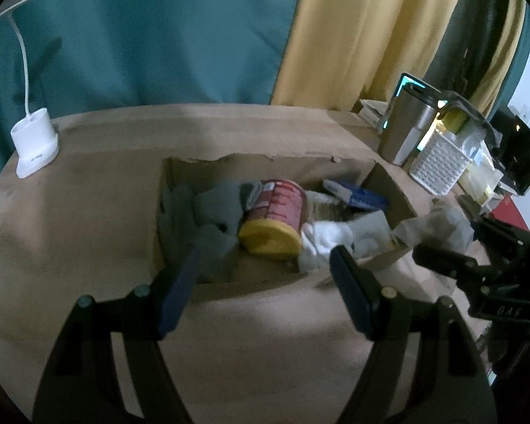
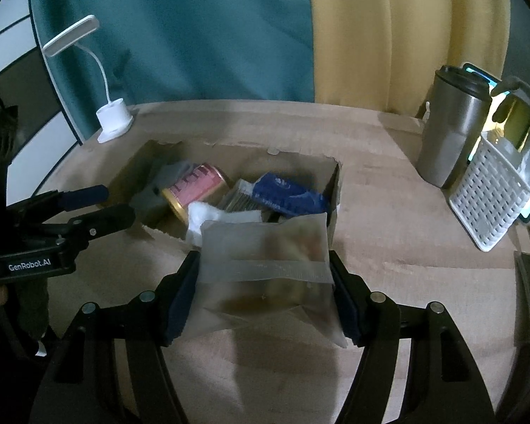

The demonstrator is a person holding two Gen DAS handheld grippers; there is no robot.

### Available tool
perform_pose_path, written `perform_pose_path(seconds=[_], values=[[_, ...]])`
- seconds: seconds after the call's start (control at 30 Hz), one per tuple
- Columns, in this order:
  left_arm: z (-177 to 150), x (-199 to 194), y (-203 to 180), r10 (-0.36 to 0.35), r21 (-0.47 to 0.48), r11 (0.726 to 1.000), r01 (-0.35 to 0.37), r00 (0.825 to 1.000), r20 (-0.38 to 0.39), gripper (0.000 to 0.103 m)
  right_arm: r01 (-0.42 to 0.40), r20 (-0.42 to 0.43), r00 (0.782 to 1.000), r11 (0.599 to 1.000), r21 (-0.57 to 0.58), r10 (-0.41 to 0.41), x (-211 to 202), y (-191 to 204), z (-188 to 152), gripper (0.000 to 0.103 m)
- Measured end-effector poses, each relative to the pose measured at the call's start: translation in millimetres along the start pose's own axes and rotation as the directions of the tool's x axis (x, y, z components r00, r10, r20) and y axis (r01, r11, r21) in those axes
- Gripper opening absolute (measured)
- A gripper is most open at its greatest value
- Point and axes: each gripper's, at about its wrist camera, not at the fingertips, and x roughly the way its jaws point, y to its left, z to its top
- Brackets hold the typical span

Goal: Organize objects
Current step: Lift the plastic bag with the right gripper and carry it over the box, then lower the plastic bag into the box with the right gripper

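An open cardboard box (image 1: 388, 190) (image 2: 335, 176) sits on the brown table. It holds a red can with a yellow lid (image 1: 275, 217) (image 2: 198, 190), grey cloth (image 1: 215, 208), a white cloth (image 1: 328, 238) (image 2: 208, 217) and a blue packet (image 1: 357, 194) (image 2: 289, 194). My right gripper (image 2: 265, 275) is shut on a translucent zip bag (image 2: 265, 268) and holds it just in front of the box; it shows at the right of the left wrist view (image 1: 438, 222). My left gripper (image 1: 265, 275) is open and empty, just before the box.
A white desk lamp (image 1: 35, 137) (image 2: 115, 120) stands at the back left. A steel tumbler (image 1: 402, 130) (image 2: 448, 130) and a white perforated basket (image 1: 438, 166) (image 2: 487, 194) stand at the right. Teal and yellow curtains hang behind the table.
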Motion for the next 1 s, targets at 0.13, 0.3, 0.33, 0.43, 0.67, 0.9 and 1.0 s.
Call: perform_pose_path(seconds=[0.13, 0.3, 0.33, 0.43, 0.67, 0.9, 1.0], values=[[3.5, 2.1, 2.5, -0.001, -0.003, 1.000, 0.001, 1.000, 0.000, 0.076, 0.001, 0.003, 1.000, 1.000, 0.002, -0.001, 2.6, -1.3, 5.8, 0.071], [9.4, 6.1, 9.0, -0.003, -0.009, 1.000, 0.003, 1.000, -0.003, 0.076, 0.002, 0.004, 1.000, 1.000, 0.003, -0.002, 7.6, -1.7, 11.0, 0.071], [10.3, 6.7, 9.7, -0.004, -0.011, 1.000, 0.004, 1.000, -0.001, 0.076, 0.002, 0.003, 1.000, 1.000, 0.002, -0.002, 8.9, -1.6, 12.1, 0.071], [13.2, 8.4, 12.0, -0.003, -0.010, 1.000, 0.003, 1.000, 0.004, 0.076, 0.003, 0.001, 1.000, 1.000, 0.003, -0.003, 11.6, -1.6, 13.9, 0.071], [16.0, 12.8, 17.6, -0.003, -0.015, 1.000, 0.003, 1.000, 0.003, 0.076, 0.016, -0.003, 1.000, 1.000, 0.015, -0.016, 20.0, -4.1, 23.1, 0.071], [18.6, 19.8, 23.0, 0.004, -0.024, 1.000, -0.004, 1.000, -0.003, 0.076, 0.018, -0.009, 1.000, 0.999, 0.030, -0.018, 29.2, -10.2, 28.1, 0.071], [19.0, 22.9, 23.4, 0.004, -0.026, 1.000, -0.004, 1.000, -0.007, 0.076, 0.020, -0.013, 1.000, 0.999, 0.043, -0.019, 33.6, -13.9, 29.8, 0.072]])
